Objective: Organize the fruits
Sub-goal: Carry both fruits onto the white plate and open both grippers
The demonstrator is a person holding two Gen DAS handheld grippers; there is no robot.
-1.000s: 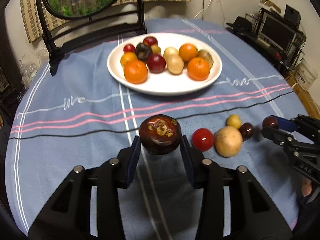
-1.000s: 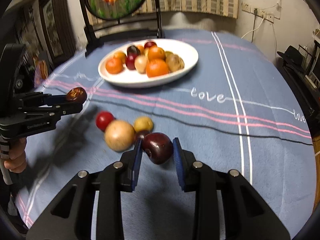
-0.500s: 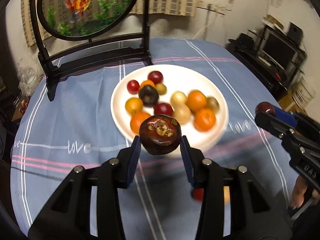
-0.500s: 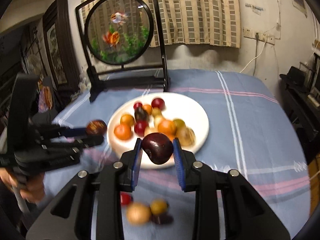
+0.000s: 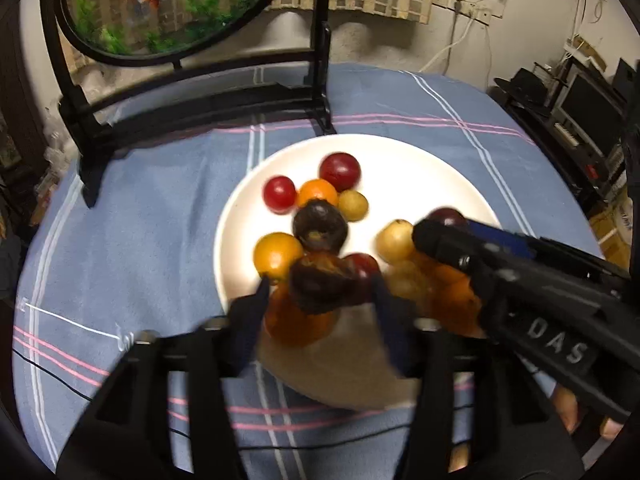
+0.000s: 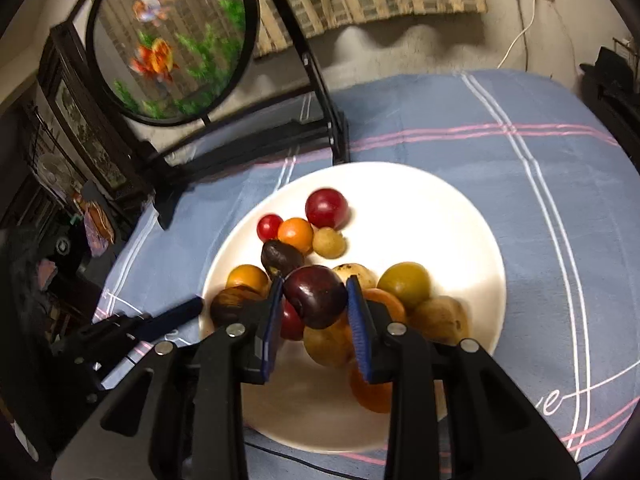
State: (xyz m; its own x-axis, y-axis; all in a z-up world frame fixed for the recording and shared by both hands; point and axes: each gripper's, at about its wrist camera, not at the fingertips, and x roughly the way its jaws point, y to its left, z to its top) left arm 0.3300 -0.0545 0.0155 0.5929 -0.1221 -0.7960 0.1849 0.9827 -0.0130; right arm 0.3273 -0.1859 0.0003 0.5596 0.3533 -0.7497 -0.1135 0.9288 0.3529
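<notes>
- My left gripper (image 5: 318, 294) is clamped on a dark brown fruit (image 5: 318, 286) with a dried, rough crown; it looks like a mangosteen, though blur keeps me from being sure. It hangs over the near edge of the white plate (image 5: 432, 168).
- My right gripper (image 6: 314, 300) is clamped on a glossy dark red plum (image 6: 316, 294), held over the pile of fruit in the middle of the plate (image 6: 420, 200).
- I judge both fruits to be light. The brown one looks hard-shelled and should tolerate a firm squeeze across its widest part.
- The plum looks smooth and slippery, with soft flesh, so I would keep the pads across its middle and press no harder than needed; too much would bruise it.
- Both are round and will roll once let go, so I would set each in a gap beside its neighbours, not on top of the heap.
- The oranges, small red fruits and yellowish fruits already lie touching in a loose cluster, which leaves bare plate at the far right.
- Compared with 1 second ago: both tools then sat low over the blue cloth, beside 4 or so loose fruits, with the plate well ahead.
- Compared with 0.5 seconds ago, the plate is nearer and fills both views, and my right tool now reaches over the plate beside my left.
</notes>
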